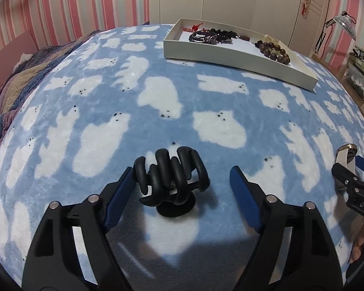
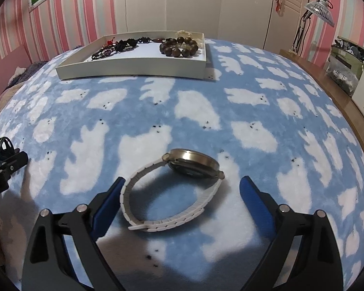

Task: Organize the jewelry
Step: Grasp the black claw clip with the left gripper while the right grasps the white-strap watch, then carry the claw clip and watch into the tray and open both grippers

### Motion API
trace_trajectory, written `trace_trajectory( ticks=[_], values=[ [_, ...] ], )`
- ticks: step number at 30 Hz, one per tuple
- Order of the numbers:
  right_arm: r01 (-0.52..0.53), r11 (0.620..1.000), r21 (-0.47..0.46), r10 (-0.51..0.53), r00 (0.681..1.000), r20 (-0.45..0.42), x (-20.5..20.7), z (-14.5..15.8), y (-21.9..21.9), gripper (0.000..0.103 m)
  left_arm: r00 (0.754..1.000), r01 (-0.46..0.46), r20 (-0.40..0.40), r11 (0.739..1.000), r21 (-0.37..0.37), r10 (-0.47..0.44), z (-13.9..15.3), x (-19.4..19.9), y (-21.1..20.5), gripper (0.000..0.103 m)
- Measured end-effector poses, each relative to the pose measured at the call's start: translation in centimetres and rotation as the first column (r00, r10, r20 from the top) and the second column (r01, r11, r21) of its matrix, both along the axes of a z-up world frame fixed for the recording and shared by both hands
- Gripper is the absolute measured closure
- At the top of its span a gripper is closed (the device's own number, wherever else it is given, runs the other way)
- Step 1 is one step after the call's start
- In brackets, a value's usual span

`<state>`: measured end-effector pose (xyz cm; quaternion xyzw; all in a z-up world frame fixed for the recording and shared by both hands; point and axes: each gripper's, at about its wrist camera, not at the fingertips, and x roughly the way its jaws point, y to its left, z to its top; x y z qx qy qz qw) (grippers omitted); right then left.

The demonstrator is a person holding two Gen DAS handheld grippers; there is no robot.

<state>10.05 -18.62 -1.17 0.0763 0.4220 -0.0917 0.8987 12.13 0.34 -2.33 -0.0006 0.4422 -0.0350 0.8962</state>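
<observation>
Left wrist view: blanket (image 1: 206, 101) in blue with white bears fills the scene beneath the tool.
Left gripper (image 1: 182, 181): spread wide, both blue pads apart and holding nothing.
Hair claw (image 1: 171, 181): a black clip sitting on the blanket between the pads, close against the left pad, clear of the right one.
Tray (image 1: 230, 53): a white shallow box far ahead and to the right of the left gripper, resting on the blanket.
Tray contents: dark cord bracelets (image 1: 206, 36) toward its left end, a brown bead bracelet (image 1: 274, 48) toward its right end.
Right gripper, seen at the right edge (image 1: 351, 169): black frame with a blue pad, a white strap showing just by it.

Right wrist view: right gripper (image 2: 182, 191) is open wide as well, gripping nothing.
Watch (image 2: 182, 186): white strap looped, metal case tipped on edge, lying on the blanket between the pads; the strap looks to touch the left pad.
Tray (image 2: 133, 66): straight ahead, well apart, slightly left.
Left gripper (image 2: 4, 167): far left edge, with the hair claw (image 2: 3, 145) by its tip.
</observation>
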Motion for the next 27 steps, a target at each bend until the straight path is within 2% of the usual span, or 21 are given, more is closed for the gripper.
trace_trajectory(
  ticks=[1,3,5,13,17,24,27],
  values=[
    [-0.013,1.000,0.021,0.013,1.000,-0.003,0.1,0.0,0.0,0.024,1.000,0.000,0.000,1.000,-0.002,0.000,0.0,0.0,0.0,0.028],
    [-0.021,0.999,0.038,0.022,1.000,-0.009,0.2,-0.1,0.1,0.028,1.000,-0.003,-0.003,1.000,0.004,0.003,-0.1,-0.1,0.0,0.032],
    [-0.021,0.999,0.033,0.022,1.000,-0.008,0.3,-0.1,0.2,0.031,1.000,-0.005,0.001,1.000,0.008,0.005,0.0,-0.1,-0.1,0.038],
    [-0.021,0.999,0.034,0.021,1.000,-0.001,0.3,0.1,0.1,0.050,1.000,-0.009,0.004,1.000,0.016,0.009,0.0,-0.3,0.1,0.049],
    [-0.030,0.999,0.029,0.031,1.000,-0.008,0.6,0.3,0.1,0.056,1.000,-0.016,0.004,1.000,0.019,0.016,0.1,-0.3,0.2,0.055],
    [-0.047,0.997,0.062,0.048,0.999,-0.012,1.3,0.5,-0.6,0.064,1.000,-0.007,-0.016,1.000,0.022,0.008,0.4,0.5,0.2,0.055],
    [-0.048,0.995,0.084,0.049,0.999,-0.011,1.9,0.5,-1.2,0.068,1.000,-0.003,-0.027,1.000,0.002,0.003,0.9,1.2,0.1,0.055]
  ],
)
